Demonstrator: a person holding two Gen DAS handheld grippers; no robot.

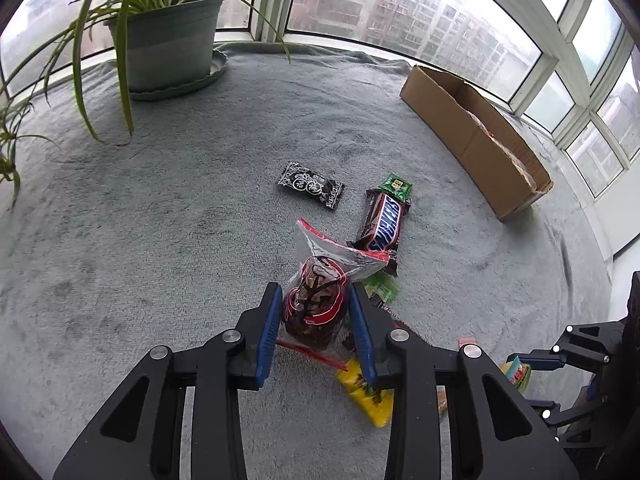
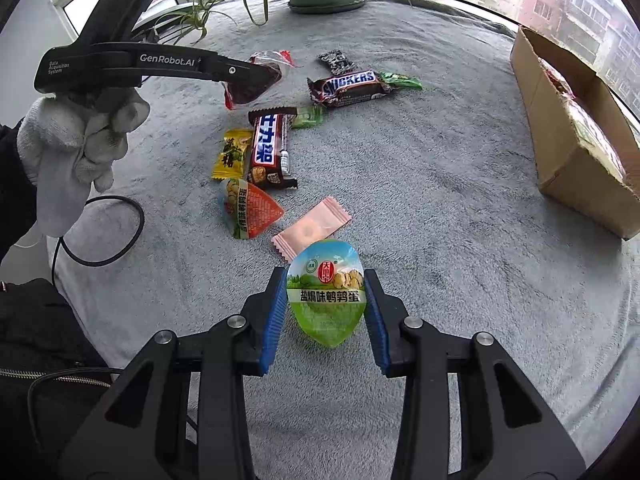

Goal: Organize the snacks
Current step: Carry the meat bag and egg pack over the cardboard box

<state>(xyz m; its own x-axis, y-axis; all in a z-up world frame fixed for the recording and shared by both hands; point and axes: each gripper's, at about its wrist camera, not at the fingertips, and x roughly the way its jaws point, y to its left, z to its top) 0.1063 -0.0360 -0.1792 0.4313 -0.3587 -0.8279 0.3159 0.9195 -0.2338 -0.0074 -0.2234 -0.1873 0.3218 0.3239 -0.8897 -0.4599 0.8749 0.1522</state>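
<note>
My left gripper is shut on a clear bag of dark red snacks with red edges; its blue pads press both sides. From the right wrist view the same bag hangs at the left gripper's tip. My right gripper is shut on a green egg-shaped snack packet just above the grey blanket. Loose snacks lie between them: two Snickers bars, a black packet, a yellow candy, an orange packet and a pink sachet.
An open cardboard box with packets inside lies at the right, near the windows. A potted plant stands at the far left. A white-gloved hand holds the left gripper, with a black cable below it.
</note>
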